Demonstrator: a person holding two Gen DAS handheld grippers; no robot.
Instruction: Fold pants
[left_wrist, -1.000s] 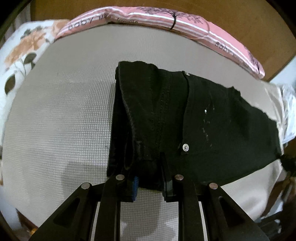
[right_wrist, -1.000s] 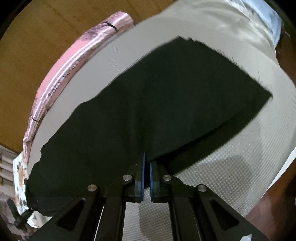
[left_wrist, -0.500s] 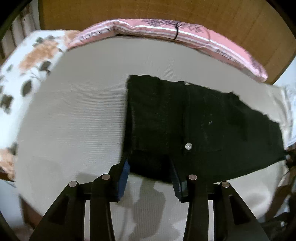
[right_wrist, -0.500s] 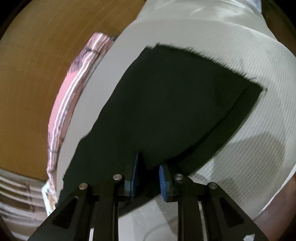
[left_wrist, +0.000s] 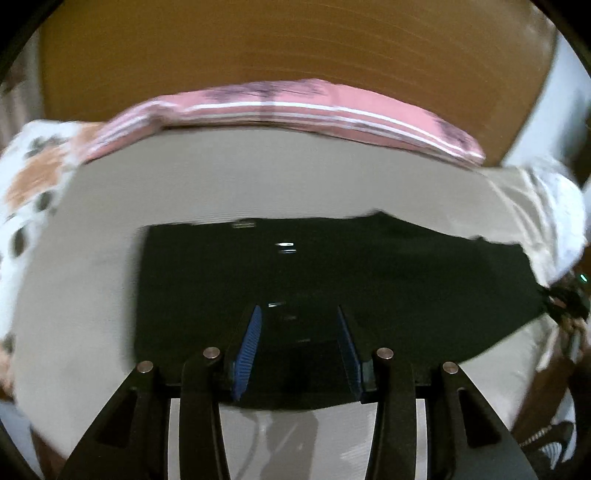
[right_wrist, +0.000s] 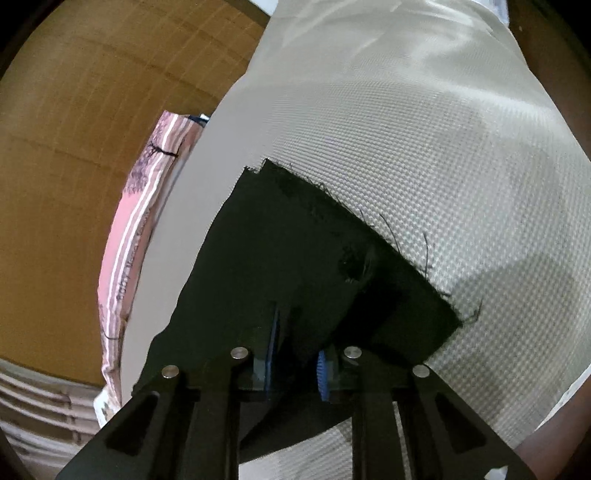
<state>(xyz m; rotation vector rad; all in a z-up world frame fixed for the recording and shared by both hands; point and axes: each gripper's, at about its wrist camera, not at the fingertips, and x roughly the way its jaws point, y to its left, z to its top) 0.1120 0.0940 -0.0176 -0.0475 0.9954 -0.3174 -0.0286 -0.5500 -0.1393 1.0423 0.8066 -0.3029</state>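
The black pants (left_wrist: 332, 269) lie flat and folded on a beige textured bed cover (left_wrist: 258, 177), waist end to the left, frayed leg hems to the right. My left gripper (left_wrist: 299, 314) is open, its blue-padded fingers spread above the near edge of the waist part, holding nothing. In the right wrist view the leg end of the pants (right_wrist: 295, 258) lies on the cover with frayed threads at the hem. My right gripper (right_wrist: 299, 332) is open over the near edge of the cloth, with nothing between the pads.
A pink striped pillow (left_wrist: 295, 107) lies along the far edge by the wooden headboard (left_wrist: 295, 48). A floral pillow (left_wrist: 33, 173) is at the left. The bed's right edge (right_wrist: 546, 398) drops off near the right gripper.
Both grippers have opened and let go of the pants, which now lie flat. The left gripper has lifted and tilted up; the right has swung toward the leg hems.
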